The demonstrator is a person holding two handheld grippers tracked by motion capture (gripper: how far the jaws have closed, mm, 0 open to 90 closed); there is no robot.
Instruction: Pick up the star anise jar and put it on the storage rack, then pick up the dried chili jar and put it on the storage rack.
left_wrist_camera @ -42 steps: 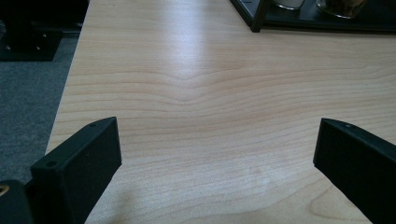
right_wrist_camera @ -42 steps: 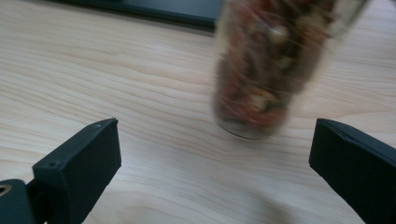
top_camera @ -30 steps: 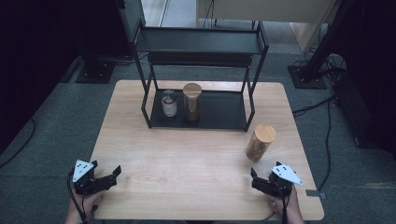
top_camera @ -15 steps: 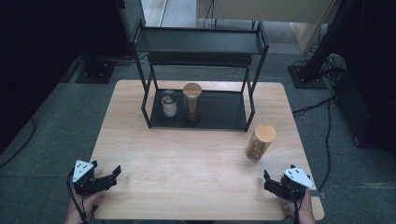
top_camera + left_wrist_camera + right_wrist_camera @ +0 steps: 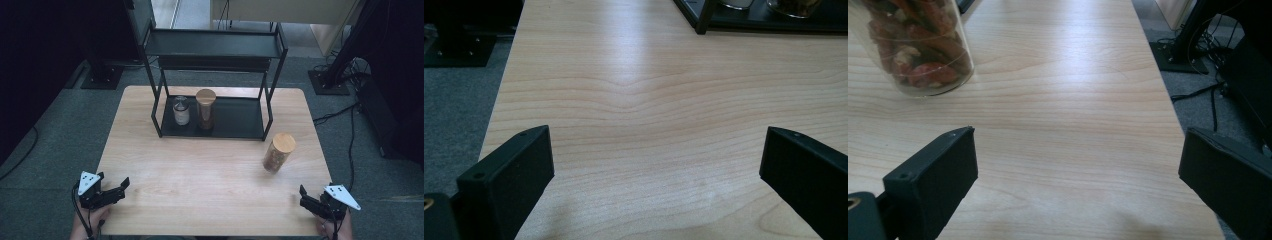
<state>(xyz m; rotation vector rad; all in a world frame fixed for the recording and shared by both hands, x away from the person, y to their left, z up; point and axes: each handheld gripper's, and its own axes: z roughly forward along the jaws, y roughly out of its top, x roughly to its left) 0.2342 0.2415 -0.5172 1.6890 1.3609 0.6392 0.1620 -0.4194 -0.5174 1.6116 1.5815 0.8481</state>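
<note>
A tall glass jar [image 5: 278, 152] with a wooden lid stands alone on the right part of the wooden table [image 5: 210, 175]; its base with reddish-brown contents [image 5: 918, 45] shows at the upper left of the right gripper view. My right gripper [image 5: 306, 196] sits at the table's front right corner, open and holding nothing, with the jar farther back. My left gripper [image 5: 120, 186] rests at the front left corner, open, over bare wood [image 5: 649, 125]. On the black rack's [image 5: 215, 131] bottom shelf stand a small jar with a metal lid [image 5: 181, 111] and a tall wooden-lidded jar [image 5: 205, 109].
The rack's upper shelf [image 5: 215, 45] holds nothing that I can see. Dark stand bases [image 5: 102, 77] and cables [image 5: 345, 107] lie on the grey carpet around the table. The table's right edge [image 5: 1168, 100] runs close beside my right gripper.
My right gripper has drawn back and to the right, toward the table's front right corner. The left gripper and the jars have stayed where they were.
</note>
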